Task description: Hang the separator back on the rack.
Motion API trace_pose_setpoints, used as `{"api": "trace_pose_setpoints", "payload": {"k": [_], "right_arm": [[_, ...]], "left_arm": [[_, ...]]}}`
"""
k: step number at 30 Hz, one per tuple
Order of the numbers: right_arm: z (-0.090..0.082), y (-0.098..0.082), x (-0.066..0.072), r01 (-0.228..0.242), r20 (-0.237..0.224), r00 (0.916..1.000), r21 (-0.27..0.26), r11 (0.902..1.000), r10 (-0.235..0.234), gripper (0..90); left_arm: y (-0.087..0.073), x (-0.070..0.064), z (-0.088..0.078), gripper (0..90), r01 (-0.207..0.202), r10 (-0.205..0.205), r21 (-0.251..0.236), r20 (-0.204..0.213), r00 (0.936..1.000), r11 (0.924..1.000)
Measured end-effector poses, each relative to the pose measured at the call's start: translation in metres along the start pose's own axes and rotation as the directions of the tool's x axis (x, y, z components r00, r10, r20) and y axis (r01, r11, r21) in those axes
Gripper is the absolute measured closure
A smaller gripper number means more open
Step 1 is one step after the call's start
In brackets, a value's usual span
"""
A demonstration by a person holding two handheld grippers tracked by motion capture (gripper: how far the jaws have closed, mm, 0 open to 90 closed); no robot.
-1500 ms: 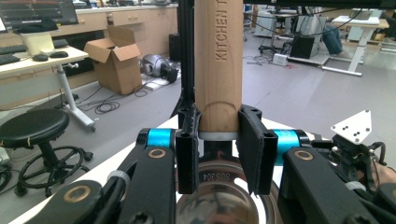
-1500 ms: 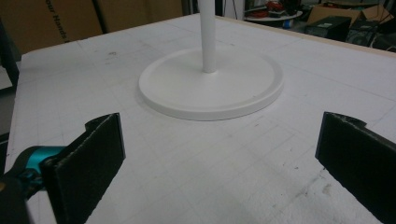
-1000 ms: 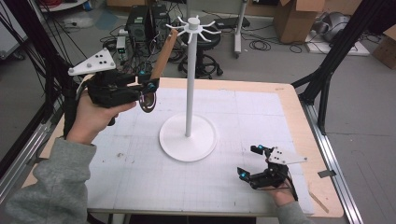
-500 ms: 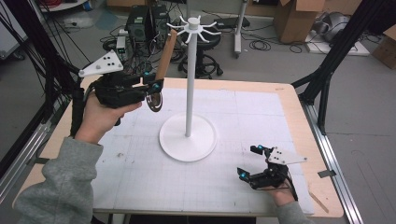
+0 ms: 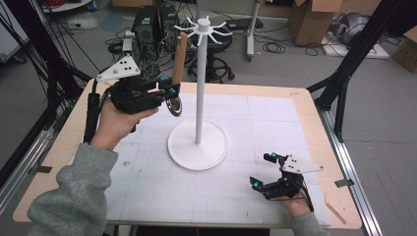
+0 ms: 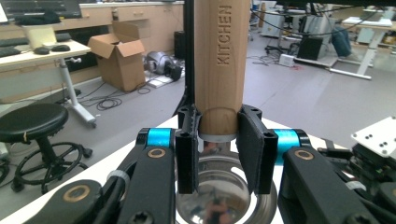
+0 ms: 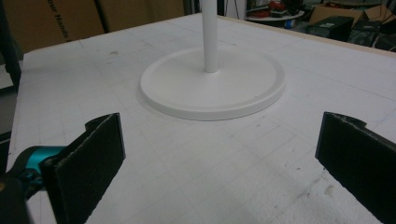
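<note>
At upper left of the high view, the left gripper (image 5: 164, 94) clamps a wooden-handled utensil (image 5: 179, 58) near the table (image 5: 305, 105) edge, handle rising toward the white stand (image 5: 199, 88)'s hooks, metal end down. Lower right, the right gripper (image 5: 263, 171) rests wide-jawed, clear mat around it.

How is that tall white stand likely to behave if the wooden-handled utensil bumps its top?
The white stand probably resists small nudges, since its round base is wide and flat. Its pole is tall and thin, so a push near the hooks could rock it. The wooden-handled utensil looks stiff, so it likely won't cushion contact.
</note>
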State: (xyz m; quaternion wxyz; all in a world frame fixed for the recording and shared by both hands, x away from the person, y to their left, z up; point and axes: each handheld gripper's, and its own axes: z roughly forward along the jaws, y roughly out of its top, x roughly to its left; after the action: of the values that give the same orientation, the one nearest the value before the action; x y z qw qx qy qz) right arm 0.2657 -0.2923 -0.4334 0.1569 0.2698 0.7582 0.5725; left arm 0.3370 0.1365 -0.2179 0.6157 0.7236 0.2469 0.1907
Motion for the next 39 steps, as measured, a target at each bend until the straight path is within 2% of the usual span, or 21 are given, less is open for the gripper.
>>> {"api": "trace_pose_setpoints", "payload": {"k": [4,9,18,21,23,25,27,28,30,33,34,39], "right_arm": [[0.000,0.000,0.001,-0.001,-0.006,1.0000,0.002,1.0000,0.001,0.5],[0.000,0.000,0.001,-0.002,-0.005,1.0000,0.000,1.0000,0.002,0.5],[0.000,0.000,-0.002,-0.007,-0.008,0.9999,-0.012,0.9999,0.007,0.5],[0.002,0.001,-0.002,-0.004,-0.009,1.0000,-0.013,0.9999,0.004,0.5],[0.003,0.002,-0.002,-0.001,-0.010,1.0000,-0.015,0.9999,0.001,0.5],[0.004,0.002,-0.001,-0.007,-0.016,0.9999,-0.012,0.9999,0.007,0.5],[0.005,0.002,-0.001,-0.003,-0.017,0.9998,-0.008,1.0000,0.003,0.5],[0.005,0.002,-0.001,-0.003,-0.018,0.9998,-0.009,1.0000,0.002,0.5],[0.005,0.002,-0.001,-0.003,-0.016,0.9999,-0.009,1.0000,0.003,0.5],[0.005,0.002,-0.001,-0.004,-0.017,0.9999,-0.009,0.9999,0.004,0.5],[0.004,0.002,-0.001,-0.004,-0.017,0.9999,-0.009,0.9999,0.004,0.5],[0.004,0.002,-0.001,-0.006,-0.018,0.9998,-0.005,1.0000,0.006,0.5]], "left_arm": [[-0.001,-0.001,0.004,69.3,0.003,-0.003,-0.006,-0.001,1.0000,1.0000],[-0.002,-0.003,0.007,67.9,-0.021,0.021,-0.019,-0.017,0.9996,0.9996],[-0.016,-0.003,-0.002,44.8,-0.096,0.096,-0.069,-0.001,0.9954,0.9930],[-0.020,-0.006,-0.006,34.6,-0.102,0.103,-0.066,0.015,0.9946,0.9926],[-0.024,-0.008,-0.007,24.5,-0.128,0.129,-0.060,0.021,0.9914,0.9900],[-0.028,-0.010,-0.009,19.0,-0.140,0.142,-0.048,0.034,0.9893,0.9889],[-0.032,-0.011,-0.009,13.8,-0.151,0.151,-0.035,0.018,0.9883,0.9880],[-0.034,-0.011,-0.010,12.2,-0.150,0.151,-0.034,0.011,0.9886,0.9881],[-0.037,-0.011,-0.011,11.0,-0.135,0.136,-0.029,0.027,0.9903,0.9904],[-0.043,-0.012,-0.014,9.8,-0.142,0.143,-0.038,0.037,0.9890,0.9892],[-0.045,-0.011,-0.014,8.2,-0.133,0.135,-0.042,0.051,0.9895,0.9902],[-0.056,-0.010,-0.017,1.7,-0.096,0.099,-0.042,0.068,0.9928,0.9945]]}}
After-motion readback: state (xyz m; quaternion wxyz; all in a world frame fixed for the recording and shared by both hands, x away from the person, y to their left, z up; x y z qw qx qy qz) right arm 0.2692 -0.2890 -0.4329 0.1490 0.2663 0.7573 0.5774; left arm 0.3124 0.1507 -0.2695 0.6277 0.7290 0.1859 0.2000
